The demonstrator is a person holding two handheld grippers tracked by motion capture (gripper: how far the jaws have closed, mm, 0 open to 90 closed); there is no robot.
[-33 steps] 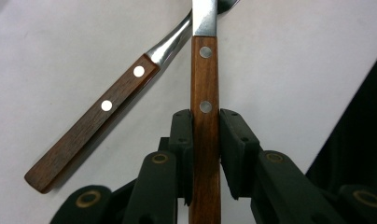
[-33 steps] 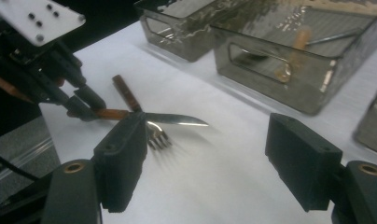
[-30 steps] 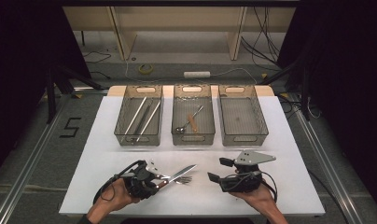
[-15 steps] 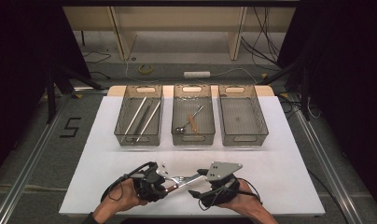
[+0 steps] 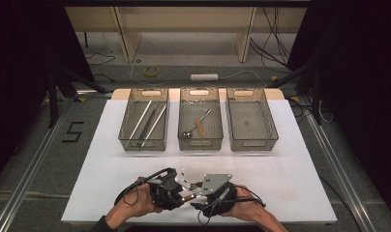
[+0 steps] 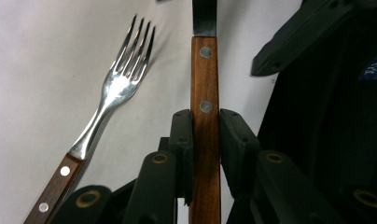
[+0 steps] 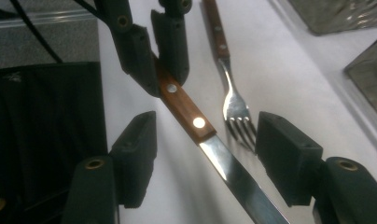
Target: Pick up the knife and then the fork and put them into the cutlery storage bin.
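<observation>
Closing in from the right since a second ago, right tongs (image 7: 203, 154) narrowing but unpressed astride the knife (image 7: 186, 109) pinched by left tongs (image 6: 206, 135) above desk (image 5: 300, 179); handover likely.

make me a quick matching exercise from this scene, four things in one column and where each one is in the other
Things:
1. knife
2. fork
3. spoon
4. right basket

Places or states:
A. lying in the middle basket
B. clamped by its wooden handle in the left tool
C. nothing in it
D. lying on the white table beside the knife

Pairs: 1-B, 2-D, 3-A, 4-C
</observation>
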